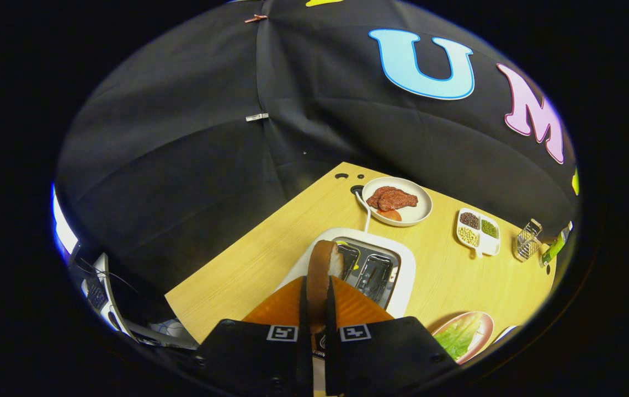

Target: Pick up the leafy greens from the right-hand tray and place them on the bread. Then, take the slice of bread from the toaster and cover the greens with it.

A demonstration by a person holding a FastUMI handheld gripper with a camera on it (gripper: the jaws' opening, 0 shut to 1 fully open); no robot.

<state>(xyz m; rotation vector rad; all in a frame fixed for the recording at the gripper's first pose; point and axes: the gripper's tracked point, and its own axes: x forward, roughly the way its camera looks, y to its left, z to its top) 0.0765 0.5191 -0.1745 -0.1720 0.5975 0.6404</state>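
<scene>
Orange gripper (317, 300) pinches brown-crusted bread (323, 270) above white toaster (403, 270) on pale wood-grain table (248, 264).

The desk (270, 259) is pale wood-grain with a sharp corner off to the left of the tongs (315, 309). Just ahead of the tongs sits a white toaster (397, 275) — its cord runs back toward a hole in the desk. Beyond it lies a white plate (422, 212) with brown meat. Further right stand a divided dish of beans (478, 230) and a small wire holder (527, 240). Close by the tongs on the right, a pink-rimmed plate (483, 325) carries leafy greens (458, 337).
</scene>
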